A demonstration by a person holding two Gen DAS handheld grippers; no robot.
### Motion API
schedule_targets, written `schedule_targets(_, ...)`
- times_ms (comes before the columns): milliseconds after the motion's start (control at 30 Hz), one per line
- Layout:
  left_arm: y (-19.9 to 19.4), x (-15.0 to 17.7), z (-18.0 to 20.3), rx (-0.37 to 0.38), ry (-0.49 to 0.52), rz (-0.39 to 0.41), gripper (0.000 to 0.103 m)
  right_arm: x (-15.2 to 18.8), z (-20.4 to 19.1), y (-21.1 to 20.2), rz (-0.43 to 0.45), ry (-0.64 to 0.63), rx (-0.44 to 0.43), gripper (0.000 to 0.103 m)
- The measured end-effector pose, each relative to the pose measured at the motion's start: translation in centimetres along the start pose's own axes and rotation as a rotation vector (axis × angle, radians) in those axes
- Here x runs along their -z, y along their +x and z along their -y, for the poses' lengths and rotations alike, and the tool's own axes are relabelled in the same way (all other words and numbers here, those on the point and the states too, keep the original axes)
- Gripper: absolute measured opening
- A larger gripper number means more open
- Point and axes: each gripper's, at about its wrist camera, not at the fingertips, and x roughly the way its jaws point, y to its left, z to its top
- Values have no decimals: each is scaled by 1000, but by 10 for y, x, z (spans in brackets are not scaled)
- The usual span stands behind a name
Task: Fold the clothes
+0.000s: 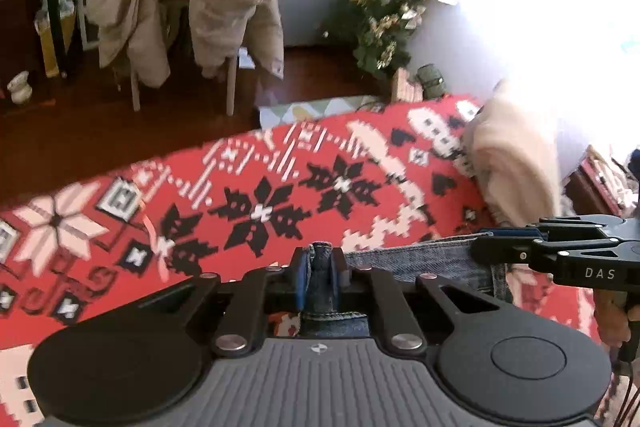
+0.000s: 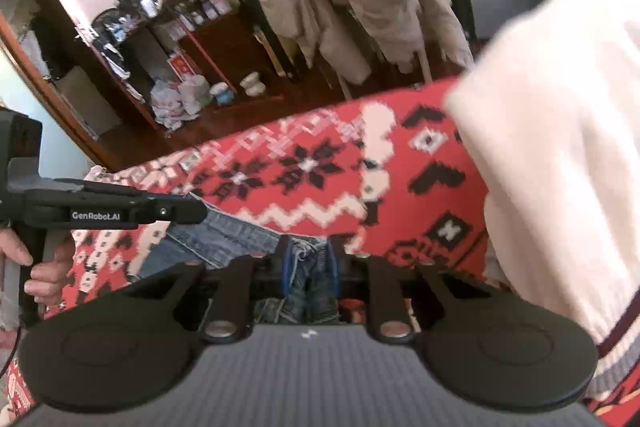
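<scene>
The person is working over a red patterned blanket with a gripper in each hand, and both are pinching the same pair of jeans. In the left wrist view, the left gripper is squeezing a thick fold of denim between its blue pads, with the fabric bunching up above the fingertips. The right gripper is doing the same in its own view, its pads pressing on a frayed, seamed edge of the denim. Between the two grips the jeans are stretching as a taut band, held just above the blanket; the rest of the garment is hanging below the cameras and is mostly hidden, so how much is lifted clear is hard to say.

Denim like this is likely handling as a fairly heavy, stiff cloth: it is holding a crease well, not slipping much on rubber pads, and sagging in the middle if the grips are set far apart. The doubled, stitched edge is probably the best place to hold, since it is giving the pads something thick to bite.

A cream sweater is lying on the blanket to the right, apart from the jeans.
</scene>
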Motion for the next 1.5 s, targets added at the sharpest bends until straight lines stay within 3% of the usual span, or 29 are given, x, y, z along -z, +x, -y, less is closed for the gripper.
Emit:
schedule_targets(133,-55,3,19,14,35,60,11,-3,-30,-46,54,-64,-25,19)
schedule_targets(267,-122,27,43,29,73,102,11,9,-65,-105,95,-132,-66,19)
schedule_targets(500,-203,127,76,22,124,89,11,82,-122,-188,69,-293,-118,19)
schedule_targets(733,-189,230,80,-52,113,-27,18,191,-148,-192,-52,-397,-98,23)
schedule_targets(867,-179,267,72,-110,91,-91,17,237,-145,-177,-113,-411,-71,24)
schedule_targets(967,-188,273,61,-93,32,-70,20,240,-140,-184,-97,-381,-76,33)
schedule_targets(1133,-200,245,46,-42,-71,17,45,216,-122,-199,-32,-262,-63,38)
schedule_targets(1333,-173,208,43,-40,-114,63,48,186,-81,-182,4,-32,-15,38)
schedule_targets(1500,-136,191,37,-69,-149,13,48,172,-46,-158,42,182,10,39)
